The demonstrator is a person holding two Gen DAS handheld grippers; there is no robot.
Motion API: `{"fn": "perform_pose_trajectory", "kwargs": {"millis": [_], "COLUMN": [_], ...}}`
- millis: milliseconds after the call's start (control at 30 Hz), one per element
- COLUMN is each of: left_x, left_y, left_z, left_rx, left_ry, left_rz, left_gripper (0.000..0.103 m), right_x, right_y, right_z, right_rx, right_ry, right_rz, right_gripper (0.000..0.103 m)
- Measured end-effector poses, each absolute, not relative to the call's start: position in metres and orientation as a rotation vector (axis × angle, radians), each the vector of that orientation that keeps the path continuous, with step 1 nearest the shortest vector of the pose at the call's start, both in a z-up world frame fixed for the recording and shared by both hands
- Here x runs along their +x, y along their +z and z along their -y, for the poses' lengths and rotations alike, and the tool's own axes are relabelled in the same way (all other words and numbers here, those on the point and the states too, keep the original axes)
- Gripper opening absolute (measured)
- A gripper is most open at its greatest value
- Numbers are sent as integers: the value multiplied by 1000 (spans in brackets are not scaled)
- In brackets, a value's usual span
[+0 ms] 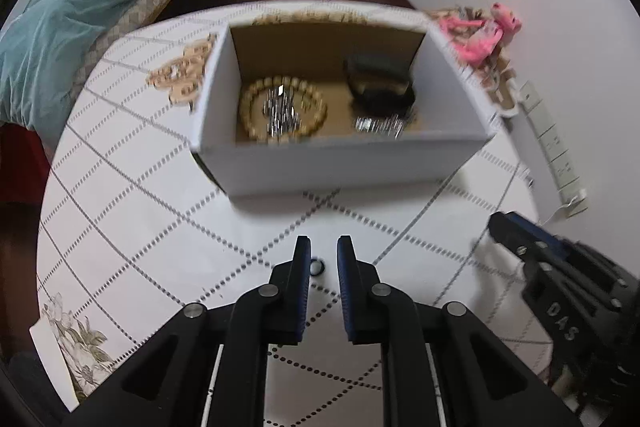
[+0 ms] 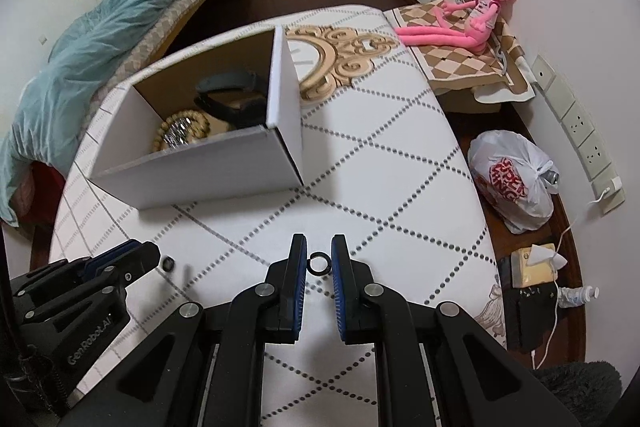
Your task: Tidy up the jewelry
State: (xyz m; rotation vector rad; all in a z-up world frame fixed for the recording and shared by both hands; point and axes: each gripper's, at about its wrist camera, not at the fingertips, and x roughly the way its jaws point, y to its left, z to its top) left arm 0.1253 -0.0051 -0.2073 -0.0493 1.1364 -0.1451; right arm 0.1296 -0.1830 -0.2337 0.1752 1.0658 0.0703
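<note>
Right wrist view: we are angling both grippers steeply down over the table (image 2: 400, 155). Our right gripper (image 2: 319, 263) is pinching a black ring (image 2: 319, 262); our left gripper (image 1: 323, 267) is clamping another ring (image 1: 317, 267), before the box (image 1: 340, 163).

Bead bracelet (image 1: 283, 113) inside box (image 1: 340, 163) on table (image 1: 160, 227)

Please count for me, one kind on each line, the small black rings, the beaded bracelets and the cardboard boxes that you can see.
Small black rings: 2
Tan beaded bracelet: 1
White cardboard box: 1
Total: 4
</note>
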Motion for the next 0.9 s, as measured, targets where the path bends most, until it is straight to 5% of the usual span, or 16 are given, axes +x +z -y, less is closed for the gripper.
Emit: {"fn": "perform_pose_trajectory", "kwargs": {"millis": [300, 500, 700, 833, 900], "left_x": [174, 216, 178, 140, 126], "left_y": [-136, -129, -141, -160, -173], "left_z": [-19, -34, -43, -43, -37], "left_rx": [-137, -159, -139, -177, -154], "left_ry": [-224, -226, -165, -133, -117], "left_rz": [-1046, -1069, -1074, -1085, -1076], "left_gripper": [10, 10, 14, 61, 62], "right_x": [172, 221, 210, 178, 162], "right_y": [-182, -176, -172, -181, -191], "right_z": [177, 160, 162, 173, 178], "right_rx": [278, 281, 261, 244, 229], "right_ry": [183, 255, 252, 198, 170], "right_rz": [-1001, -1041, -1018, -1007, -1015], "right_gripper": [13, 13, 13, 13, 13]}}
